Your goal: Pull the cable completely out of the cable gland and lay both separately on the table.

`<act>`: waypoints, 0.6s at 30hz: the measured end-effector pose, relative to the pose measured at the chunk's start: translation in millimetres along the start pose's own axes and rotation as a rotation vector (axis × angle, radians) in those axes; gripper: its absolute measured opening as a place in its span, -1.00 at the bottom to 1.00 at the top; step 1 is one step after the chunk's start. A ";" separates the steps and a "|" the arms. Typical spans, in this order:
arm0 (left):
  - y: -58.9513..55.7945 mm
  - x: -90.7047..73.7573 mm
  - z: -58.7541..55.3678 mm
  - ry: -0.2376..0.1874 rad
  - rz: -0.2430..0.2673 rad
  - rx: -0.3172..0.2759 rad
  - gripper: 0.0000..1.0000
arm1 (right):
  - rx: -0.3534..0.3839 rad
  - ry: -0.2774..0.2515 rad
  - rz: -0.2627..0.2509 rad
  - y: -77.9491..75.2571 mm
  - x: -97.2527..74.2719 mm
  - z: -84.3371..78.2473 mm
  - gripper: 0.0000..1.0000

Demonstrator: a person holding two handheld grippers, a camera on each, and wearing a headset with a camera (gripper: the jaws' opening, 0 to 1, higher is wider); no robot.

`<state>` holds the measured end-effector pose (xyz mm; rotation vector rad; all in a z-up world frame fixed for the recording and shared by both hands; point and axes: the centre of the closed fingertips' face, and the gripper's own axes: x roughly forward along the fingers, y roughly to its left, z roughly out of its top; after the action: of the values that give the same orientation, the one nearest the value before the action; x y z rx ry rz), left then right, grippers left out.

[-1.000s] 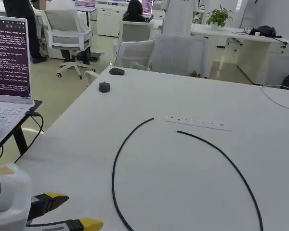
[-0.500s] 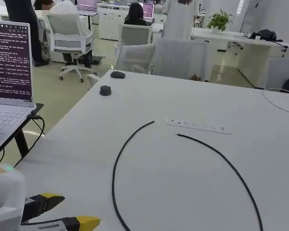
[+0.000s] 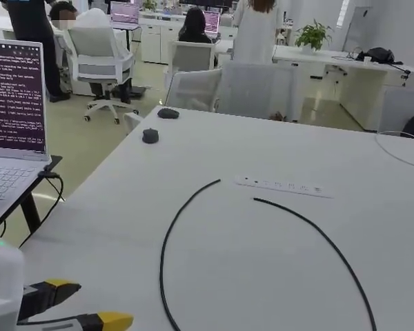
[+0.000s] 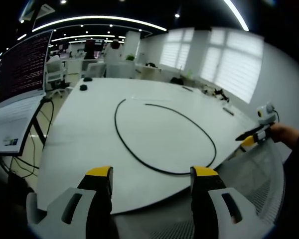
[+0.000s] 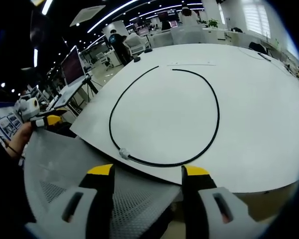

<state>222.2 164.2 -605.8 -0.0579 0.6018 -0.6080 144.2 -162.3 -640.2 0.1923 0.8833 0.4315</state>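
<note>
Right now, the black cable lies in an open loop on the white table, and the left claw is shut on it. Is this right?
Not quite: the left claw is open and holds nothing, as the left gripper view shows. The black cable does lie in an open loop on the white table, ahead of the claw.

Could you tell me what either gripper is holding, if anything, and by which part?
Nothing is held: the left gripper and right gripper are both open; the cable lies on the table.
</note>
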 end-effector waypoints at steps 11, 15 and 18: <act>0.4 -2.2 -5.5 0.009 0.007 -0.004 0.25 | 0.002 -0.012 0.010 2.6 -0.2 0.9 0.10; -1.3 -2.9 -6.2 0.012 0.005 -0.001 0.25 | 0.001 -0.010 0.016 4.1 0.6 -1.4 0.10; -0.7 -3.6 -5.0 0.007 0.007 -0.002 0.25 | 0.002 -0.007 0.019 4.9 0.7 -2.4 0.09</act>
<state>216.8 166.2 -607.9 -0.0551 0.6095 -0.6009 141.3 -157.6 -640.5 0.2033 0.8760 0.4473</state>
